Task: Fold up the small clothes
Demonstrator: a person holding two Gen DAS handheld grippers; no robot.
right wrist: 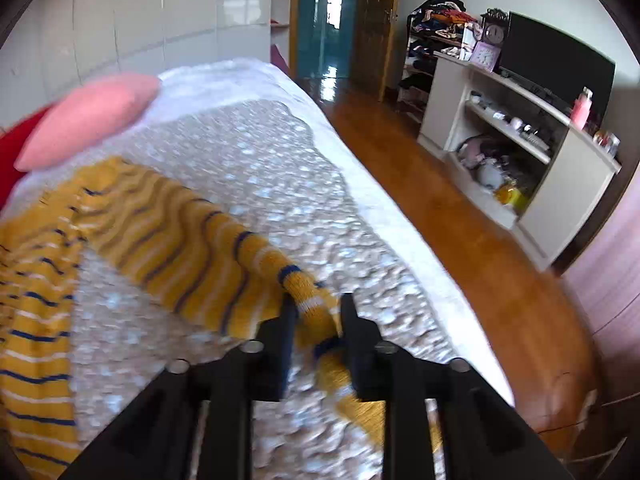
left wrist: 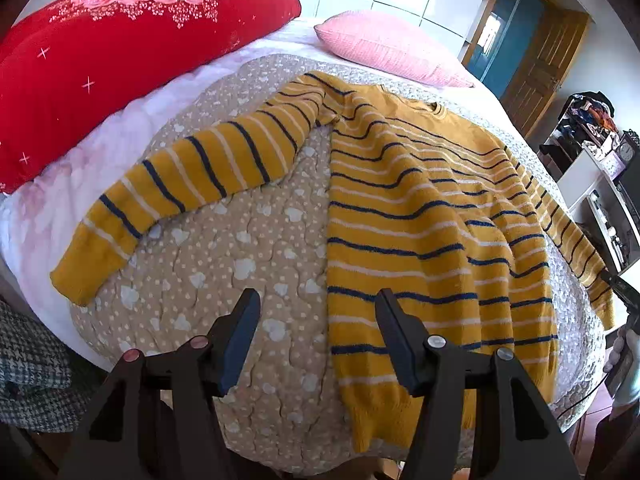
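Observation:
A mustard sweater [left wrist: 400, 200] with navy and white stripes lies face up on the dotted quilt [left wrist: 240, 248]. Its left sleeve [left wrist: 180, 184] stretches out flat toward the red pillow. My left gripper [left wrist: 317, 296] hovers open over the quilt at the sweater's lower left side edge, with nothing between its fingers. In the right wrist view the other sleeve [right wrist: 192, 248] is pulled out toward the bed's edge. Its cuff end runs between the fingers of my right gripper [right wrist: 316, 304], which is shut on it. The sweater's body [right wrist: 32, 320] lies at the left.
A red pillow [left wrist: 120, 60] and a pink pillow [left wrist: 392, 48] lie at the head of the bed. Checked cloth [left wrist: 32, 360] sits off the bed at lower left. The bed's edge [right wrist: 420, 264] drops to a wooden floor [right wrist: 440, 200], with a white shelf unit [right wrist: 520, 152] beyond.

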